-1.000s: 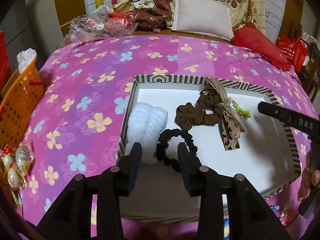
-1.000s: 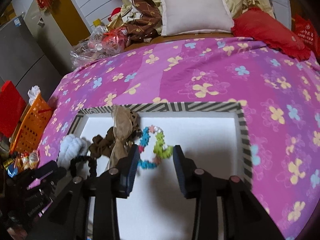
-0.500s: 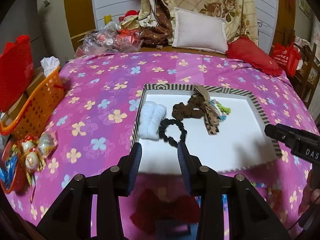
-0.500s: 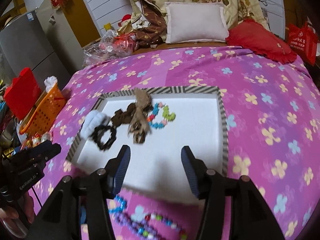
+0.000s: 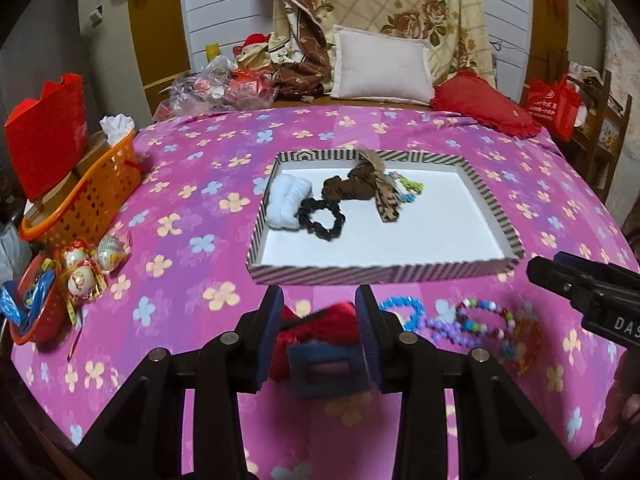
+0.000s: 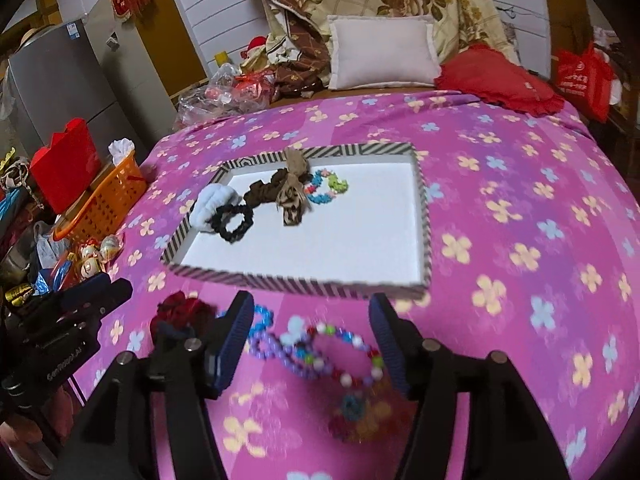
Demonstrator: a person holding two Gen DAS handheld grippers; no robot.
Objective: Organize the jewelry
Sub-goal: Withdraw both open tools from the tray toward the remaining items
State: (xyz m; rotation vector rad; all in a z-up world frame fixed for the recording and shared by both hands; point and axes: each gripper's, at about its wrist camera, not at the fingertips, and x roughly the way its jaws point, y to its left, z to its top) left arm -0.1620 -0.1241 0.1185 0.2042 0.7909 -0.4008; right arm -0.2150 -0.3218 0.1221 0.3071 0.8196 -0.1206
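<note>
Beads are what I am lining up: the multicoloured bead bracelet (image 6: pixel 344 356) is lying flat on the bed (image 6: pixel 520 200), directly ahead of my right gripper (image 6: pixel 312 340) and framed between its released jaws, which have just been opening around nothing. My left gripper (image 5: pixel 320 336) is hanging half-open and empty over the red scrunchie (image 5: pixel 320 328) beside it. The striped tray (image 6: pixel 300 280) is sitting just beyond both. I am judging the right hand nearer the bracelet, whose loop is stretching across the jaw gap.
</note>
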